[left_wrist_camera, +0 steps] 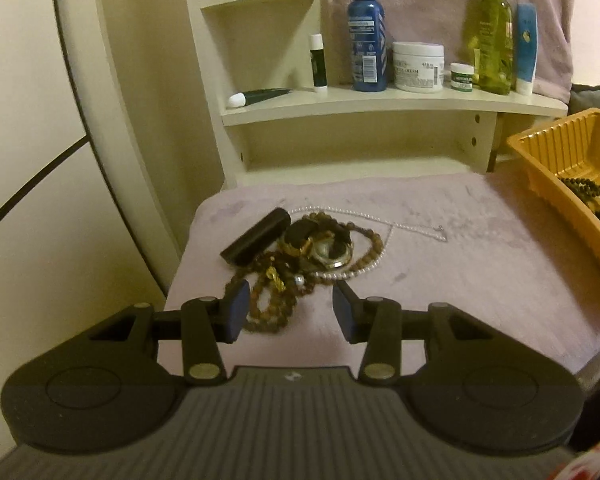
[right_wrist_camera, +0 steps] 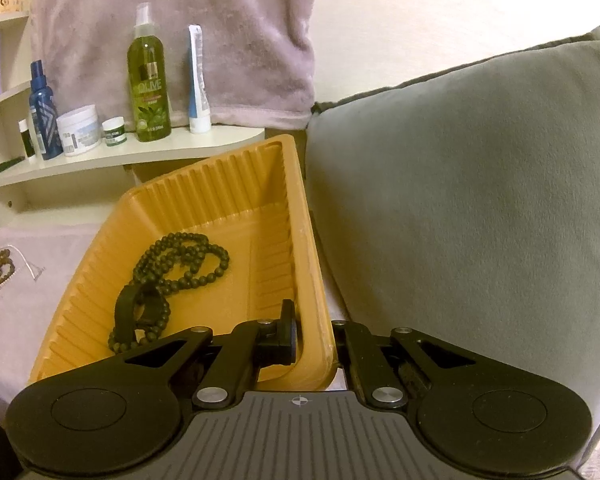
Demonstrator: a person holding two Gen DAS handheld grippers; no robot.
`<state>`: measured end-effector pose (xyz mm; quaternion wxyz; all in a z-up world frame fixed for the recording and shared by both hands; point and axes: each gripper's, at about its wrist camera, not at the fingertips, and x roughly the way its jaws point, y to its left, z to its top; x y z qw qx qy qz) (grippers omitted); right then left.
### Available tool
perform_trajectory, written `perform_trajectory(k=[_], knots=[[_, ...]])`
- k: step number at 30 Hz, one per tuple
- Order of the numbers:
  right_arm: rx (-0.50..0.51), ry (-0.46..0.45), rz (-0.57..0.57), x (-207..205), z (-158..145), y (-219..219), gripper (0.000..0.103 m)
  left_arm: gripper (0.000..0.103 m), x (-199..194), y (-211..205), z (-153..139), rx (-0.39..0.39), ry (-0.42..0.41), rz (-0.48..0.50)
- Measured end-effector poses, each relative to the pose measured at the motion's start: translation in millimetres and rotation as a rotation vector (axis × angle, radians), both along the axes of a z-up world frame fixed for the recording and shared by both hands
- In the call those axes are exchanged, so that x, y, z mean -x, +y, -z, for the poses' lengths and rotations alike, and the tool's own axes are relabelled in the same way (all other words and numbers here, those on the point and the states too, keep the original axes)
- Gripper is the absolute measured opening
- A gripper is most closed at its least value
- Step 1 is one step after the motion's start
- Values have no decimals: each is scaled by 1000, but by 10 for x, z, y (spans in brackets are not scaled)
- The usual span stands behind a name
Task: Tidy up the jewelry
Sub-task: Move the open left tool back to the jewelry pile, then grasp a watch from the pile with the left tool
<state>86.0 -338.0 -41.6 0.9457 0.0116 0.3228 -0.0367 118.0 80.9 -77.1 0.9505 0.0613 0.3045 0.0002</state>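
Jewelry in a tangled heap (left_wrist_camera: pixel 300 256) of brown bead strands, a gold-rimmed watch and a white pearl chain is seen directly ahead of the left gripper (left_wrist_camera: pixel 290 308), whose blue-padded jaws stand partly open with nothing pressed between them; the nearest brown beaded loop (left_wrist_camera: pixel 268 304) lies just inside the left pad. This gripper is judged the nearer one. Further right, the ribbed orange plastic tray (right_wrist_camera: pixel 204 188) is clamped at its near right wall by the right gripper (right_wrist_camera: pixel 316 340), jaws closed tight. A black bead necklace (right_wrist_camera: pixel 180 264) is already held inside. Beyond, a cream shelf (left_wrist_camera: pixel 380 108) is lined with bottles.
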Motion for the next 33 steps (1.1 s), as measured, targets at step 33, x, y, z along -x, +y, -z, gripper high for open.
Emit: perform_trajectory(k=[33], knots=[[19, 3, 1, -11, -37, 47, 5, 13, -434, -237, -395, 35, 46, 193]])
